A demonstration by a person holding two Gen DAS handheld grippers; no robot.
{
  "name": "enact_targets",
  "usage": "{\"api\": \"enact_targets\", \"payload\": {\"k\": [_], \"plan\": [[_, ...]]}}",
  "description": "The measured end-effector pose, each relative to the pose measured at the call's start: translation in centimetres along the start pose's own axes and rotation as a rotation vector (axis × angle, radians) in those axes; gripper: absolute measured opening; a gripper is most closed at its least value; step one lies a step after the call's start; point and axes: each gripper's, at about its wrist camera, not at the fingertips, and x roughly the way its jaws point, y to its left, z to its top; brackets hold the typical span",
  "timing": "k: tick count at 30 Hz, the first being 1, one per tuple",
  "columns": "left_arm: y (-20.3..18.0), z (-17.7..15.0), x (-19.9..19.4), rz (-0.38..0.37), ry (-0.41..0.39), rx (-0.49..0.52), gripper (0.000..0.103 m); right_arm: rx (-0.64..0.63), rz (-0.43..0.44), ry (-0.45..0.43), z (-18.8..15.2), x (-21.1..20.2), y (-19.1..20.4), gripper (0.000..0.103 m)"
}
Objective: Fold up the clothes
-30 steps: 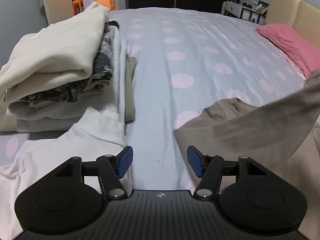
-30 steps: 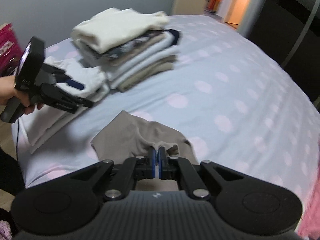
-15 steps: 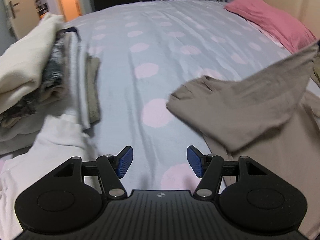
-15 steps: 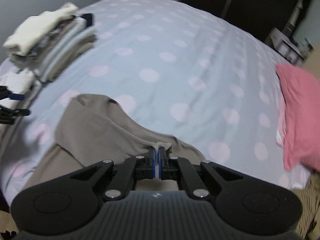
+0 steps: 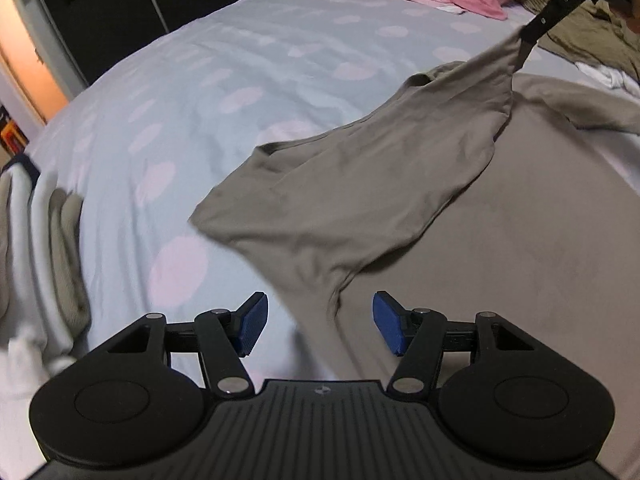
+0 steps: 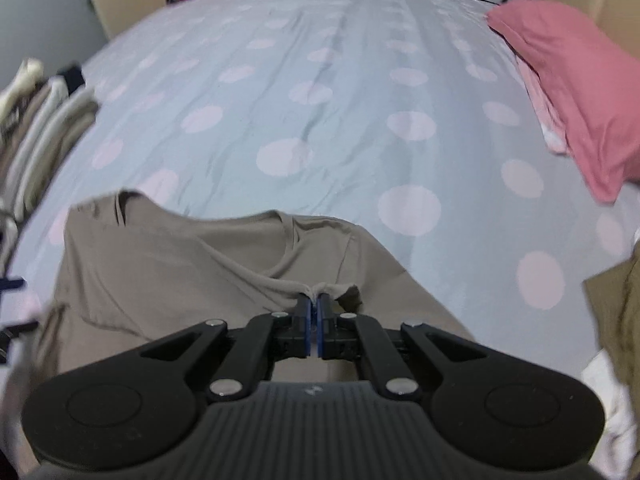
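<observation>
Taupe shirt [image 5: 352, 216]: spread on the near right part of the bed [image 5: 208, 92], one fold lifted off the rest and stretched up to the far right.
Right gripper [image 6: 314, 320]: blue pads pressed together, pinching a bunched edge of the shirt by its neckline.
Left gripper [image 5: 318, 326]: pads spread wide, nothing between them but shirt cloth lying below.
Folded clothes stack [image 6: 36, 128]: far left edge of the bed.
Pink pillow [image 6: 580, 80]: far right, at the bed's head.
Bedcover: pale blue with pink dots.

Shirt [image 6: 180, 264] on the bed [image 6: 320, 100]; folded stack [image 6: 36, 120] left, pillow [image 6: 580, 80] right.
</observation>
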Motion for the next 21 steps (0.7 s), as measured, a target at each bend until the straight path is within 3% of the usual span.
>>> {"api": "enact_targets", "payload": {"k": [4,7,9,15,21], "plan": [[-1.2,0.3,2.2,0.033,0.035,0.059,0.045,0.029,0.054,-0.015,-0.7,0.4,-0.6,0.003],[-1.3,0.3,3.3,0.087,0.064,0.058,0.021,0.041,0.062,-0.020,-0.6,0.7,-1.3,0.003],[-0.7,0.4,3.0,0.080,0.045,0.022,0.006,0.048,0.060,-0.023,-0.6,0.9,-1.7,0.003],[1.4,-0.2,0.5,0.114,0.007,-0.086,0.003,0.050,0.089,-0.025,-0.4,0.6,-1.8,0.003],[2.9,-2.6,1.0,0.119,0.056,-0.131,0.003,0.067,0.079,-0.003,0.1,1.1,-1.6,0.003]]}}
